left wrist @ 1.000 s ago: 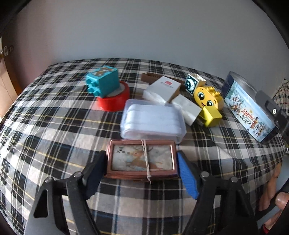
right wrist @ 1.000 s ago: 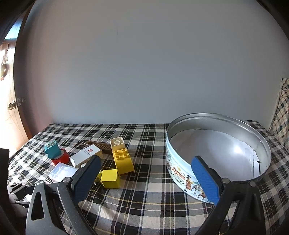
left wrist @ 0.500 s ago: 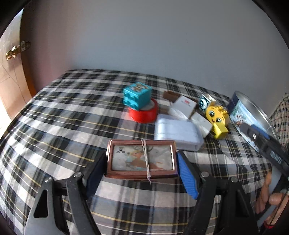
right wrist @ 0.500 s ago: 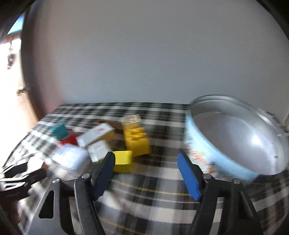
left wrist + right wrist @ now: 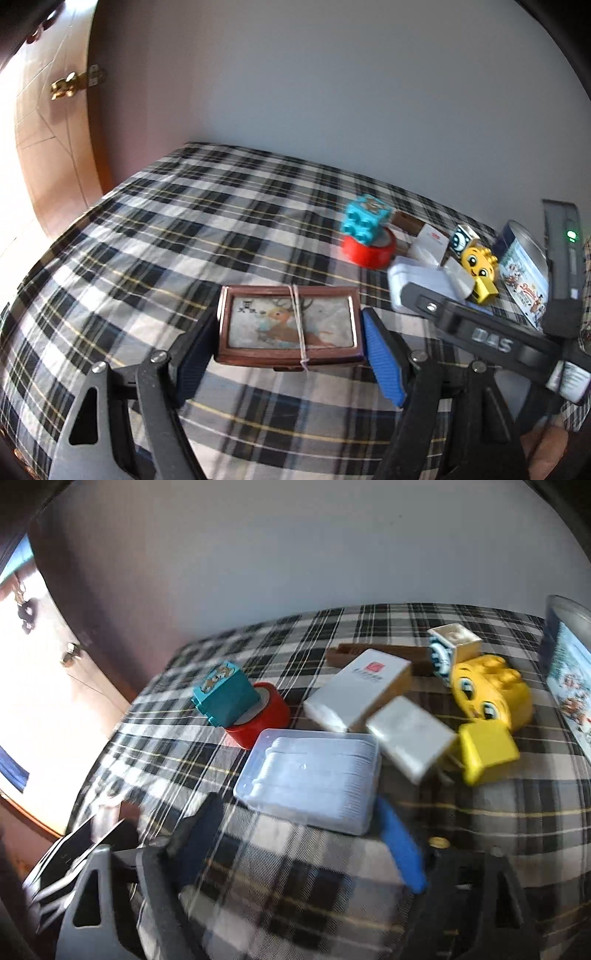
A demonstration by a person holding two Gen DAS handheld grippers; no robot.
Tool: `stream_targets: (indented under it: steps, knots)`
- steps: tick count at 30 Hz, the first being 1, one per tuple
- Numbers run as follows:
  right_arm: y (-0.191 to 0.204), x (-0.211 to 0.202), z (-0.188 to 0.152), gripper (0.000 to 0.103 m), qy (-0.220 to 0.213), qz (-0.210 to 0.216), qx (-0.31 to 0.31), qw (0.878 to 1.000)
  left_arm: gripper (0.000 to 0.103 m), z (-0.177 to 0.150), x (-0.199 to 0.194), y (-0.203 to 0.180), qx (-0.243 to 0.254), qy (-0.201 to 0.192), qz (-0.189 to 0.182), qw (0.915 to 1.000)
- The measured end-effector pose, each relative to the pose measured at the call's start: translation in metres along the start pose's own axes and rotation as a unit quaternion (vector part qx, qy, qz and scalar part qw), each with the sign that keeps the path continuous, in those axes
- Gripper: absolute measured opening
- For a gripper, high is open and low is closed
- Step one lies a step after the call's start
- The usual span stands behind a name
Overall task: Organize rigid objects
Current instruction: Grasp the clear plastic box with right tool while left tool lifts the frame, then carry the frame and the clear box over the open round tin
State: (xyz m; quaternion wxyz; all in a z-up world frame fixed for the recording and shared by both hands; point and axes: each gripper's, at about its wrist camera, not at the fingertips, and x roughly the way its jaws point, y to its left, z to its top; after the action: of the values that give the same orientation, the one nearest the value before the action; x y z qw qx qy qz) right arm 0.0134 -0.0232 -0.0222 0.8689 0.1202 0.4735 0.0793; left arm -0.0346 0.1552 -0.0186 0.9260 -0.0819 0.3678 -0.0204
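My left gripper (image 5: 288, 343) is shut on a brown framed box with a deer picture (image 5: 288, 325), bound by a rubber band and held above the plaid cloth (image 5: 166, 240). My right gripper (image 5: 299, 836) points down at a clear plastic box (image 5: 310, 775). Its jaws are opening, the box's near edge lies between the blue pads, and the pads do not touch it. Behind it lie a teal brick (image 5: 225, 694) on a red tape roll (image 5: 267, 716), a white carton (image 5: 362, 690), a small white box (image 5: 410, 734), a yellow face brick (image 5: 487, 690) and a yellow cube (image 5: 484, 753).
A round biscuit tin (image 5: 569, 672) stands at the right edge. A white eye cube (image 5: 450, 646) and a brown strip (image 5: 369, 651) lie at the back. A grey wall runs behind, a wooden door (image 5: 48, 147) at the left. The right tool's black frame (image 5: 487, 341) crosses the left wrist view.
My right gripper swung left and down, from the tin to the clear box; its jaws narrowed, then widened. My left gripper carried the deer box left, away from the pile.
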Motion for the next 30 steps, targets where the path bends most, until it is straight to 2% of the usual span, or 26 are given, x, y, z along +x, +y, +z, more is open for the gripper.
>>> stream_targets:
  steps: [4, 9, 10, 11, 14, 16, 19, 21, 25, 30]
  knots:
    - [0.022, 0.016, 0.007, 0.093, 0.006, -0.059, -0.028, 0.998, 0.077, 0.000, -0.002, 0.013, -0.009, -0.001, 0.001, 1.0000]
    - [0.033, 0.029, 0.013, 0.093, 0.020, -0.097, -0.055, 0.994, 0.077, -0.002, 0.000, 0.019, -0.017, 0.005, 0.002, 0.9998]
    - [0.035, 0.029, 0.013, 0.092, 0.022, -0.098, -0.061, 0.993, 0.077, -0.002, 0.000, 0.019, -0.016, 0.005, 0.003, 0.9998]
    - [0.035, 0.029, 0.012, 0.082, 0.020, -0.101, -0.064, 0.993, 0.077, -0.003, 0.000, 0.019, -0.016, 0.005, 0.004, 0.9999]
    - [0.028, 0.024, 0.011, 0.082, 0.021, -0.088, -0.077, 0.993, 0.077, -0.003, 0.001, 0.017, -0.016, 0.008, 0.002, 0.9998]
    - [0.020, 0.011, 0.007, 0.082, 0.015, -0.050, -0.068, 0.996, 0.077, -0.002, 0.002, 0.014, -0.015, 0.007, 0.003, 0.9999]
    - [0.003, -0.020, 0.003, 0.082, -0.016, 0.027, -0.062, 0.998, 0.077, -0.001, 0.001, 0.008, -0.014, 0.003, 0.001, 0.9999]
    - [-0.005, -0.047, 0.003, 0.082, -0.062, 0.055, -0.073, 0.994, 0.077, 0.000, 0.000, 0.001, -0.011, -0.001, -0.005, 0.9999]
    - [-0.021, -0.095, -0.001, 0.082, -0.160, 0.040, -0.104, 0.981, 0.077, 0.004, -0.004, -0.023, 0.007, -0.012, -0.014, 0.9998]
    - [-0.048, -0.130, -0.001, 0.082, -0.226, 0.031, -0.093, 0.969, 0.077, 0.010, -0.011, -0.066, 0.042, -0.033, -0.034, 0.9980]
